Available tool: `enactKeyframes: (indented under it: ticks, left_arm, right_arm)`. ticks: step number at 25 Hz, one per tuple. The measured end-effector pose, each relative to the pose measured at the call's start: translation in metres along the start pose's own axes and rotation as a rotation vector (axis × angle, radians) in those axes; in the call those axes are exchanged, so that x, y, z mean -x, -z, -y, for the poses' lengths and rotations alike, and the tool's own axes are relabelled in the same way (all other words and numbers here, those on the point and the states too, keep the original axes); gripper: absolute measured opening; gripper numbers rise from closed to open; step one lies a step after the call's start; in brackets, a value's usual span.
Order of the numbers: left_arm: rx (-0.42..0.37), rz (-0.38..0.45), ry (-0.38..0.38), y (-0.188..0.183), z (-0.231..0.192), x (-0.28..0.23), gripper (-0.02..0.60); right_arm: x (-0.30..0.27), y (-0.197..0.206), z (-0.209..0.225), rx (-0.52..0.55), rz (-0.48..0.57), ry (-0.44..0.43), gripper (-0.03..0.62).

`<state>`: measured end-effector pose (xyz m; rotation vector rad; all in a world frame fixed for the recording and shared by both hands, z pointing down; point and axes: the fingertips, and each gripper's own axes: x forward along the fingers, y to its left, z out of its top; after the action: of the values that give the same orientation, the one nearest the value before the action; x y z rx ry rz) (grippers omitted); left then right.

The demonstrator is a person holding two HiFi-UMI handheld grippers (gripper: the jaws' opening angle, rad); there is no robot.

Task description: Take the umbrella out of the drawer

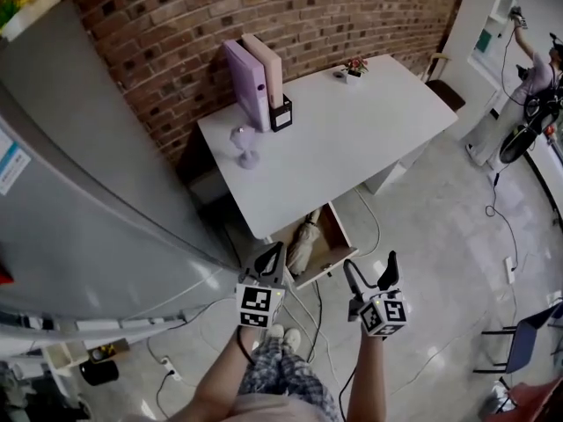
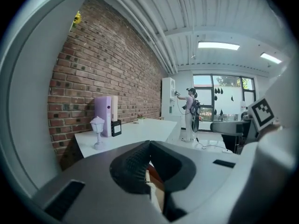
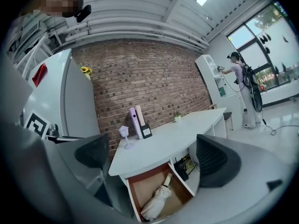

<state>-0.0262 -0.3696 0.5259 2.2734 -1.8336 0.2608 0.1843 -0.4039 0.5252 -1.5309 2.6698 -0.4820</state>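
Observation:
A folded beige umbrella (image 1: 304,241) lies in the open wooden drawer (image 1: 337,236) under the white table (image 1: 352,139). In the right gripper view the umbrella (image 3: 157,201) lies slantwise in the drawer (image 3: 134,196), handle toward the back. My left gripper (image 1: 272,255) hangs just in front of the drawer's left corner, jaws together with nothing between them. My right gripper (image 1: 370,267) hovers to the right of the drawer and in front of it, open and empty. Its pads (image 3: 215,160) frame the table and drawer from a distance.
On the table stand purple and pink binders (image 1: 252,82), a black box (image 1: 281,112), a small lilac lamp (image 1: 244,145) and a potted plant (image 1: 354,67). A grey fridge (image 1: 70,183) fills the left. Cables (image 1: 308,310) lie on the floor. A person (image 1: 528,77) stands far right.

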Motion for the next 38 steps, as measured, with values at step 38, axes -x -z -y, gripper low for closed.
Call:
enactKeyframes:
  ticks: [38]
  left_arm:
    - [0.325, -0.493, -0.028, 0.312, -0.039, -0.157, 0.026]
  right_arm:
    - [-0.250, 0.386, 0.041, -0.242, -0.674, 0.036, 0.498]
